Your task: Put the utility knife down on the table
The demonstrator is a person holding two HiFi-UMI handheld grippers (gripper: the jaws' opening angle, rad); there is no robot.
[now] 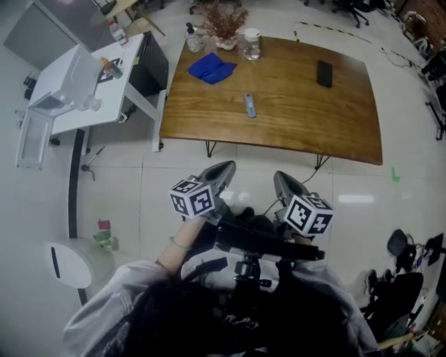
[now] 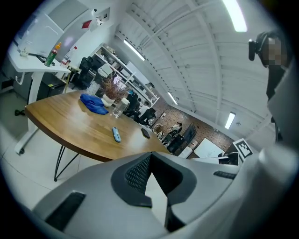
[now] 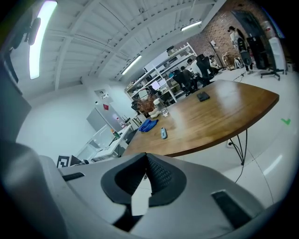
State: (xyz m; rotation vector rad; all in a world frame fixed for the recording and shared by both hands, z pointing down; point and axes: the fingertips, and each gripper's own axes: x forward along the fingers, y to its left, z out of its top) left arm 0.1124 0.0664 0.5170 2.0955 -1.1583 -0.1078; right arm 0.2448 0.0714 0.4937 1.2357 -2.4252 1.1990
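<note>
The left gripper (image 1: 224,169) is clenched: in its own view the two jaws meet at their tips with nothing between them. The right gripper (image 1: 281,178) is clenched in the same way and also holds nothing. Both are held close to the person's body, side by side. They are well short of the table's (image 1: 300,122) near edge, over the pale floor (image 1: 390,202), and their tips point toward the table. The knife (image 1: 249,105) lies flat on the bare wood near the middle of the table, a little left of centre. Its length runs roughly from the table's far edge toward the near edge. It touches nothing else and is well apart from both grippers. At the table's far left, beyond the knife, a blue cloth (image 1: 212,68) lies crumpled. Along the far edge behind the cloth stand a bottle (image 1: 192,38), a dried plant (image 1: 224,21) and a glass jar (image 1: 251,43), close together. A dark phone (image 1: 325,73) lies flat on the table's far right part, well apart from the knife. Left of the table, just beside its left end, stands a white desk (image 1: 70,97) with small items on it. The gripper views show the same table from low down, with the knife alone on the wood and the cloth and plant behind it.
</note>
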